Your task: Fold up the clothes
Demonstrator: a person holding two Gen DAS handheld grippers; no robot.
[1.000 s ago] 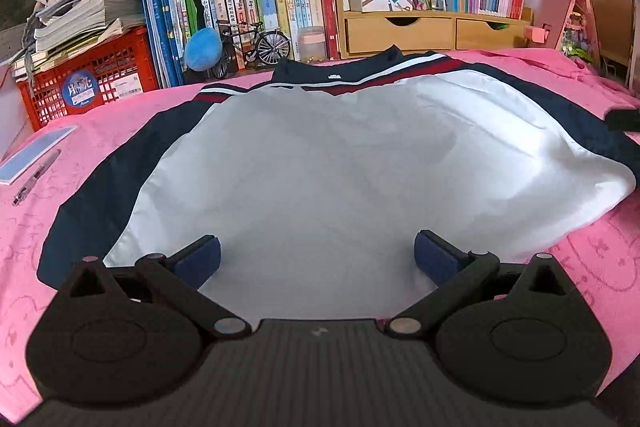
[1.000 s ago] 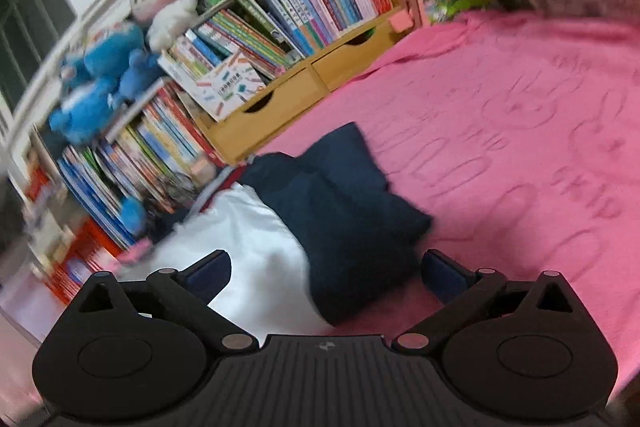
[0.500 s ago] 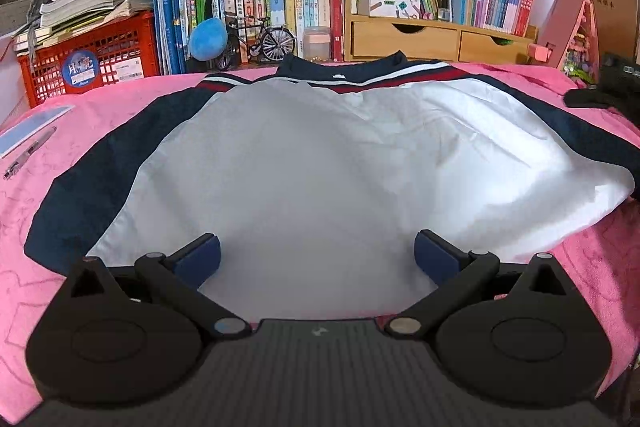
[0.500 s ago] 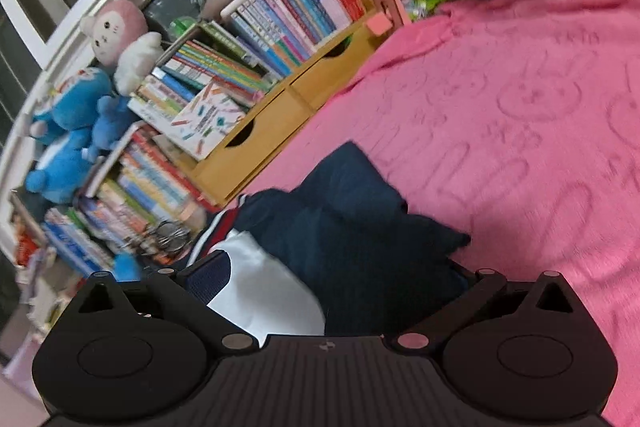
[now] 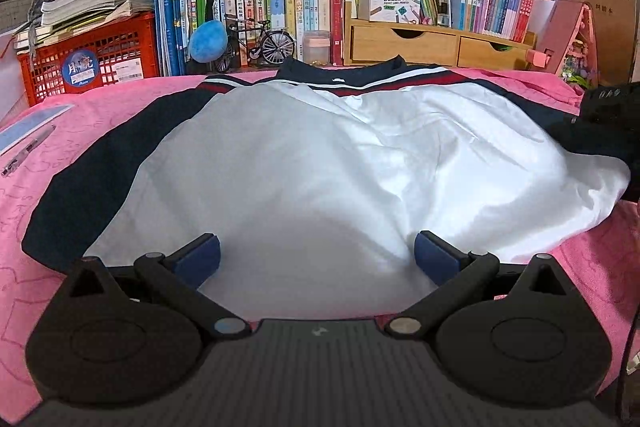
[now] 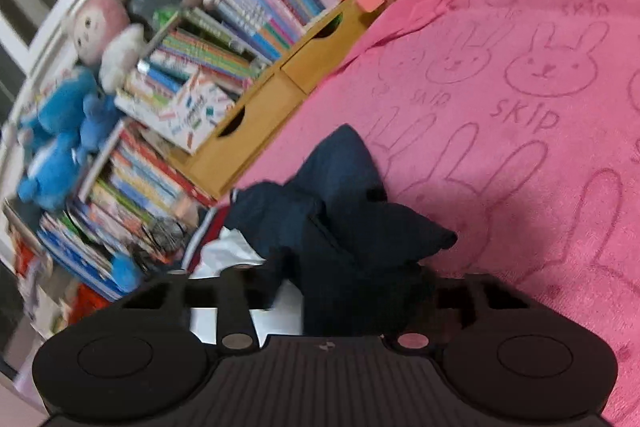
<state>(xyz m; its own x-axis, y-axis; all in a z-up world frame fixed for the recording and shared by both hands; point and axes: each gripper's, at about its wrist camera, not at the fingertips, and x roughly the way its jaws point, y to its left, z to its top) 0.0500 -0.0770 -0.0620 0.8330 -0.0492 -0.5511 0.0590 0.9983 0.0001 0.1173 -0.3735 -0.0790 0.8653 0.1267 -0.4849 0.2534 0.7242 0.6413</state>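
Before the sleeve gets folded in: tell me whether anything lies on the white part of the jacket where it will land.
Nothing visible does. The white part is bare; the navy sleeve sits between the closing right claw.

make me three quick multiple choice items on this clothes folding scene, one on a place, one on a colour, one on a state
1. Where does the small black model bicycle stand?
A. on the pink bunny-print blanket's near edge
B. in front of the upright books behind the blanket
C. inside the red plastic crate

2. What colour is the jacket's broad middle panel?
A. white
B. yellow
C. green

3. How do the left gripper's blue-padded fingers stand?
A. clamped on a pen
B. pinching the collar
C. wide apart over the white cloth

Key: 1 B, the bicycle stands before the book spines; 2 A, white between navy sleeves; 3 C, the pads stand apart with nothing pinched.
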